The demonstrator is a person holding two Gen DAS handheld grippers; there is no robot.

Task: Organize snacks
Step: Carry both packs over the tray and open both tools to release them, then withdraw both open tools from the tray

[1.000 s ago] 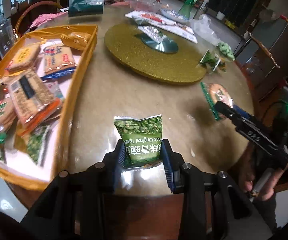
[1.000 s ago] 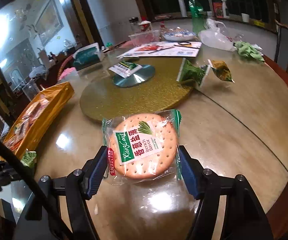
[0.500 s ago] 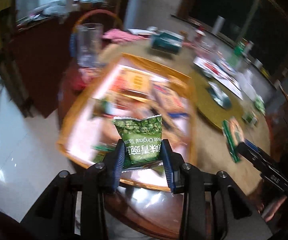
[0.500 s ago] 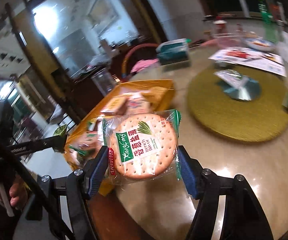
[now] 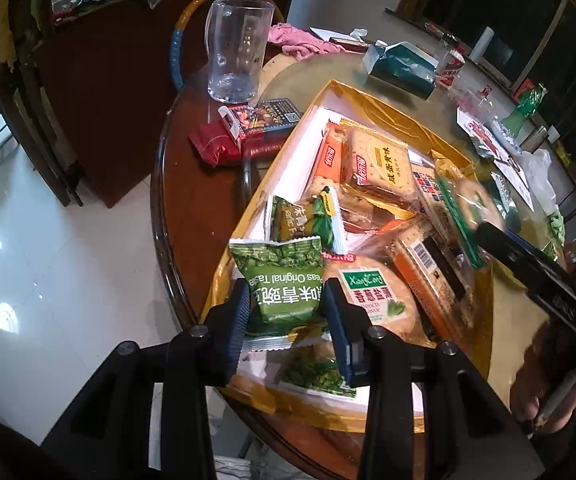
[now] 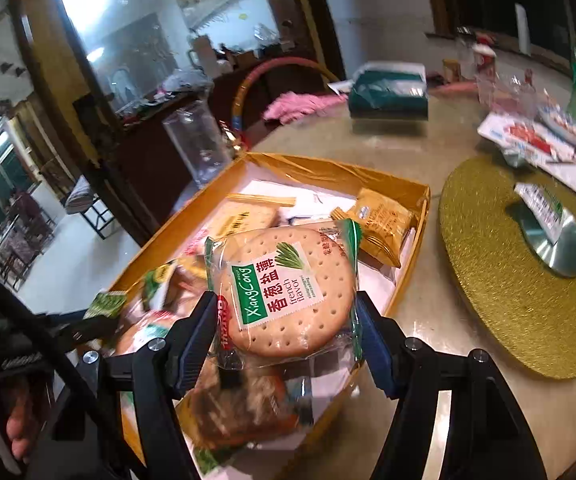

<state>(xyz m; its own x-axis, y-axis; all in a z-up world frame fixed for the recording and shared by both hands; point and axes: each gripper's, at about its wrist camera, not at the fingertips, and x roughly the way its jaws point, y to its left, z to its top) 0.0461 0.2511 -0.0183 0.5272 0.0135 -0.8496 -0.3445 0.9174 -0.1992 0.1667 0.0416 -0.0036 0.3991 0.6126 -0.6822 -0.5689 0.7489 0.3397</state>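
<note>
Over the gold tray (image 5: 371,98), two snacks hang ready for the drop. At the left of the scene, the left gripper (image 5: 286,314) holds a green pea packet (image 5: 284,280) above the tray's near corner; its jaws are opening, with the packet between the blue pads, which appear to be touching its sides for the moment, though the contact at the right pad is hard to judge. Beneath it lie snacks already sorted: a small green tea-flavour sachet (image 5: 299,222), orange cracker packs (image 5: 379,162) and a round biscuit (image 5: 371,300). Outside the tray, toward the table's (image 5: 192,184) dark rim, stand a clear glass mug (image 5: 238,50) and a red packet (image 5: 218,144).

To the right, the right gripper (image 6: 286,330) grips a round scallion biscuit (image 6: 288,294) in clear wrap, jaws set wide around its edges, the biscuit held flat over the middle of the tray (image 6: 407,192). A yellow sachet (image 6: 379,226) sits at the tray's far corner; the gold turntable (image 6: 487,280) lies beyond, off to the right, with one packet (image 6: 539,204) on it.

The step in hand looks like delivery: both snacks have reached the tray and release is starting on the left. Next, each claw needs to spread fully so its packet falls inside the rim, then lift clear without dragging wrappers out.
</note>
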